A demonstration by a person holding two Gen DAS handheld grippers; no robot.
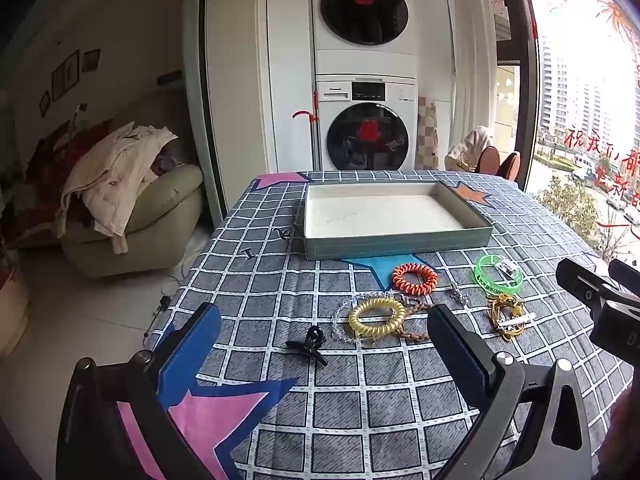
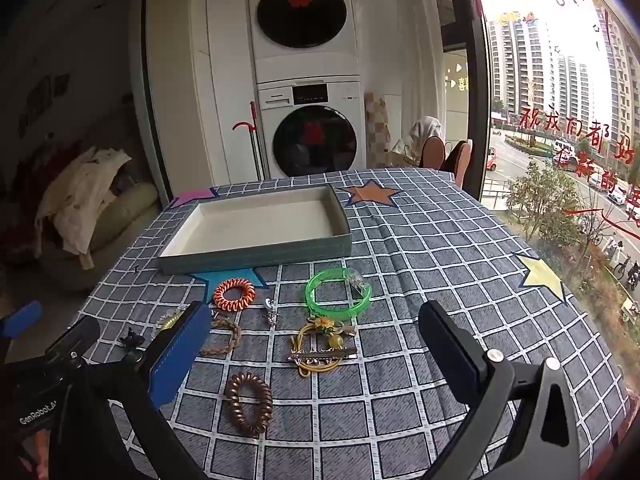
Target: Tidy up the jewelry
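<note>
Across the checked table [image 1: 360, 408] the jewelry lies scattered short of the empty tray [image 1: 400, 240], and both the left gripper [image 1: 324, 344] and right gripper [image 2: 316, 344] hover wide open, empty: yellow coil [image 1: 377, 316] nearest the left, gold hair clip [image 2: 322, 354] nearest the right.

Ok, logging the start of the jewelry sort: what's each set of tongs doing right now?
Left tongs: open, holding nothing.
Right tongs: open, holding nothing.
</note>
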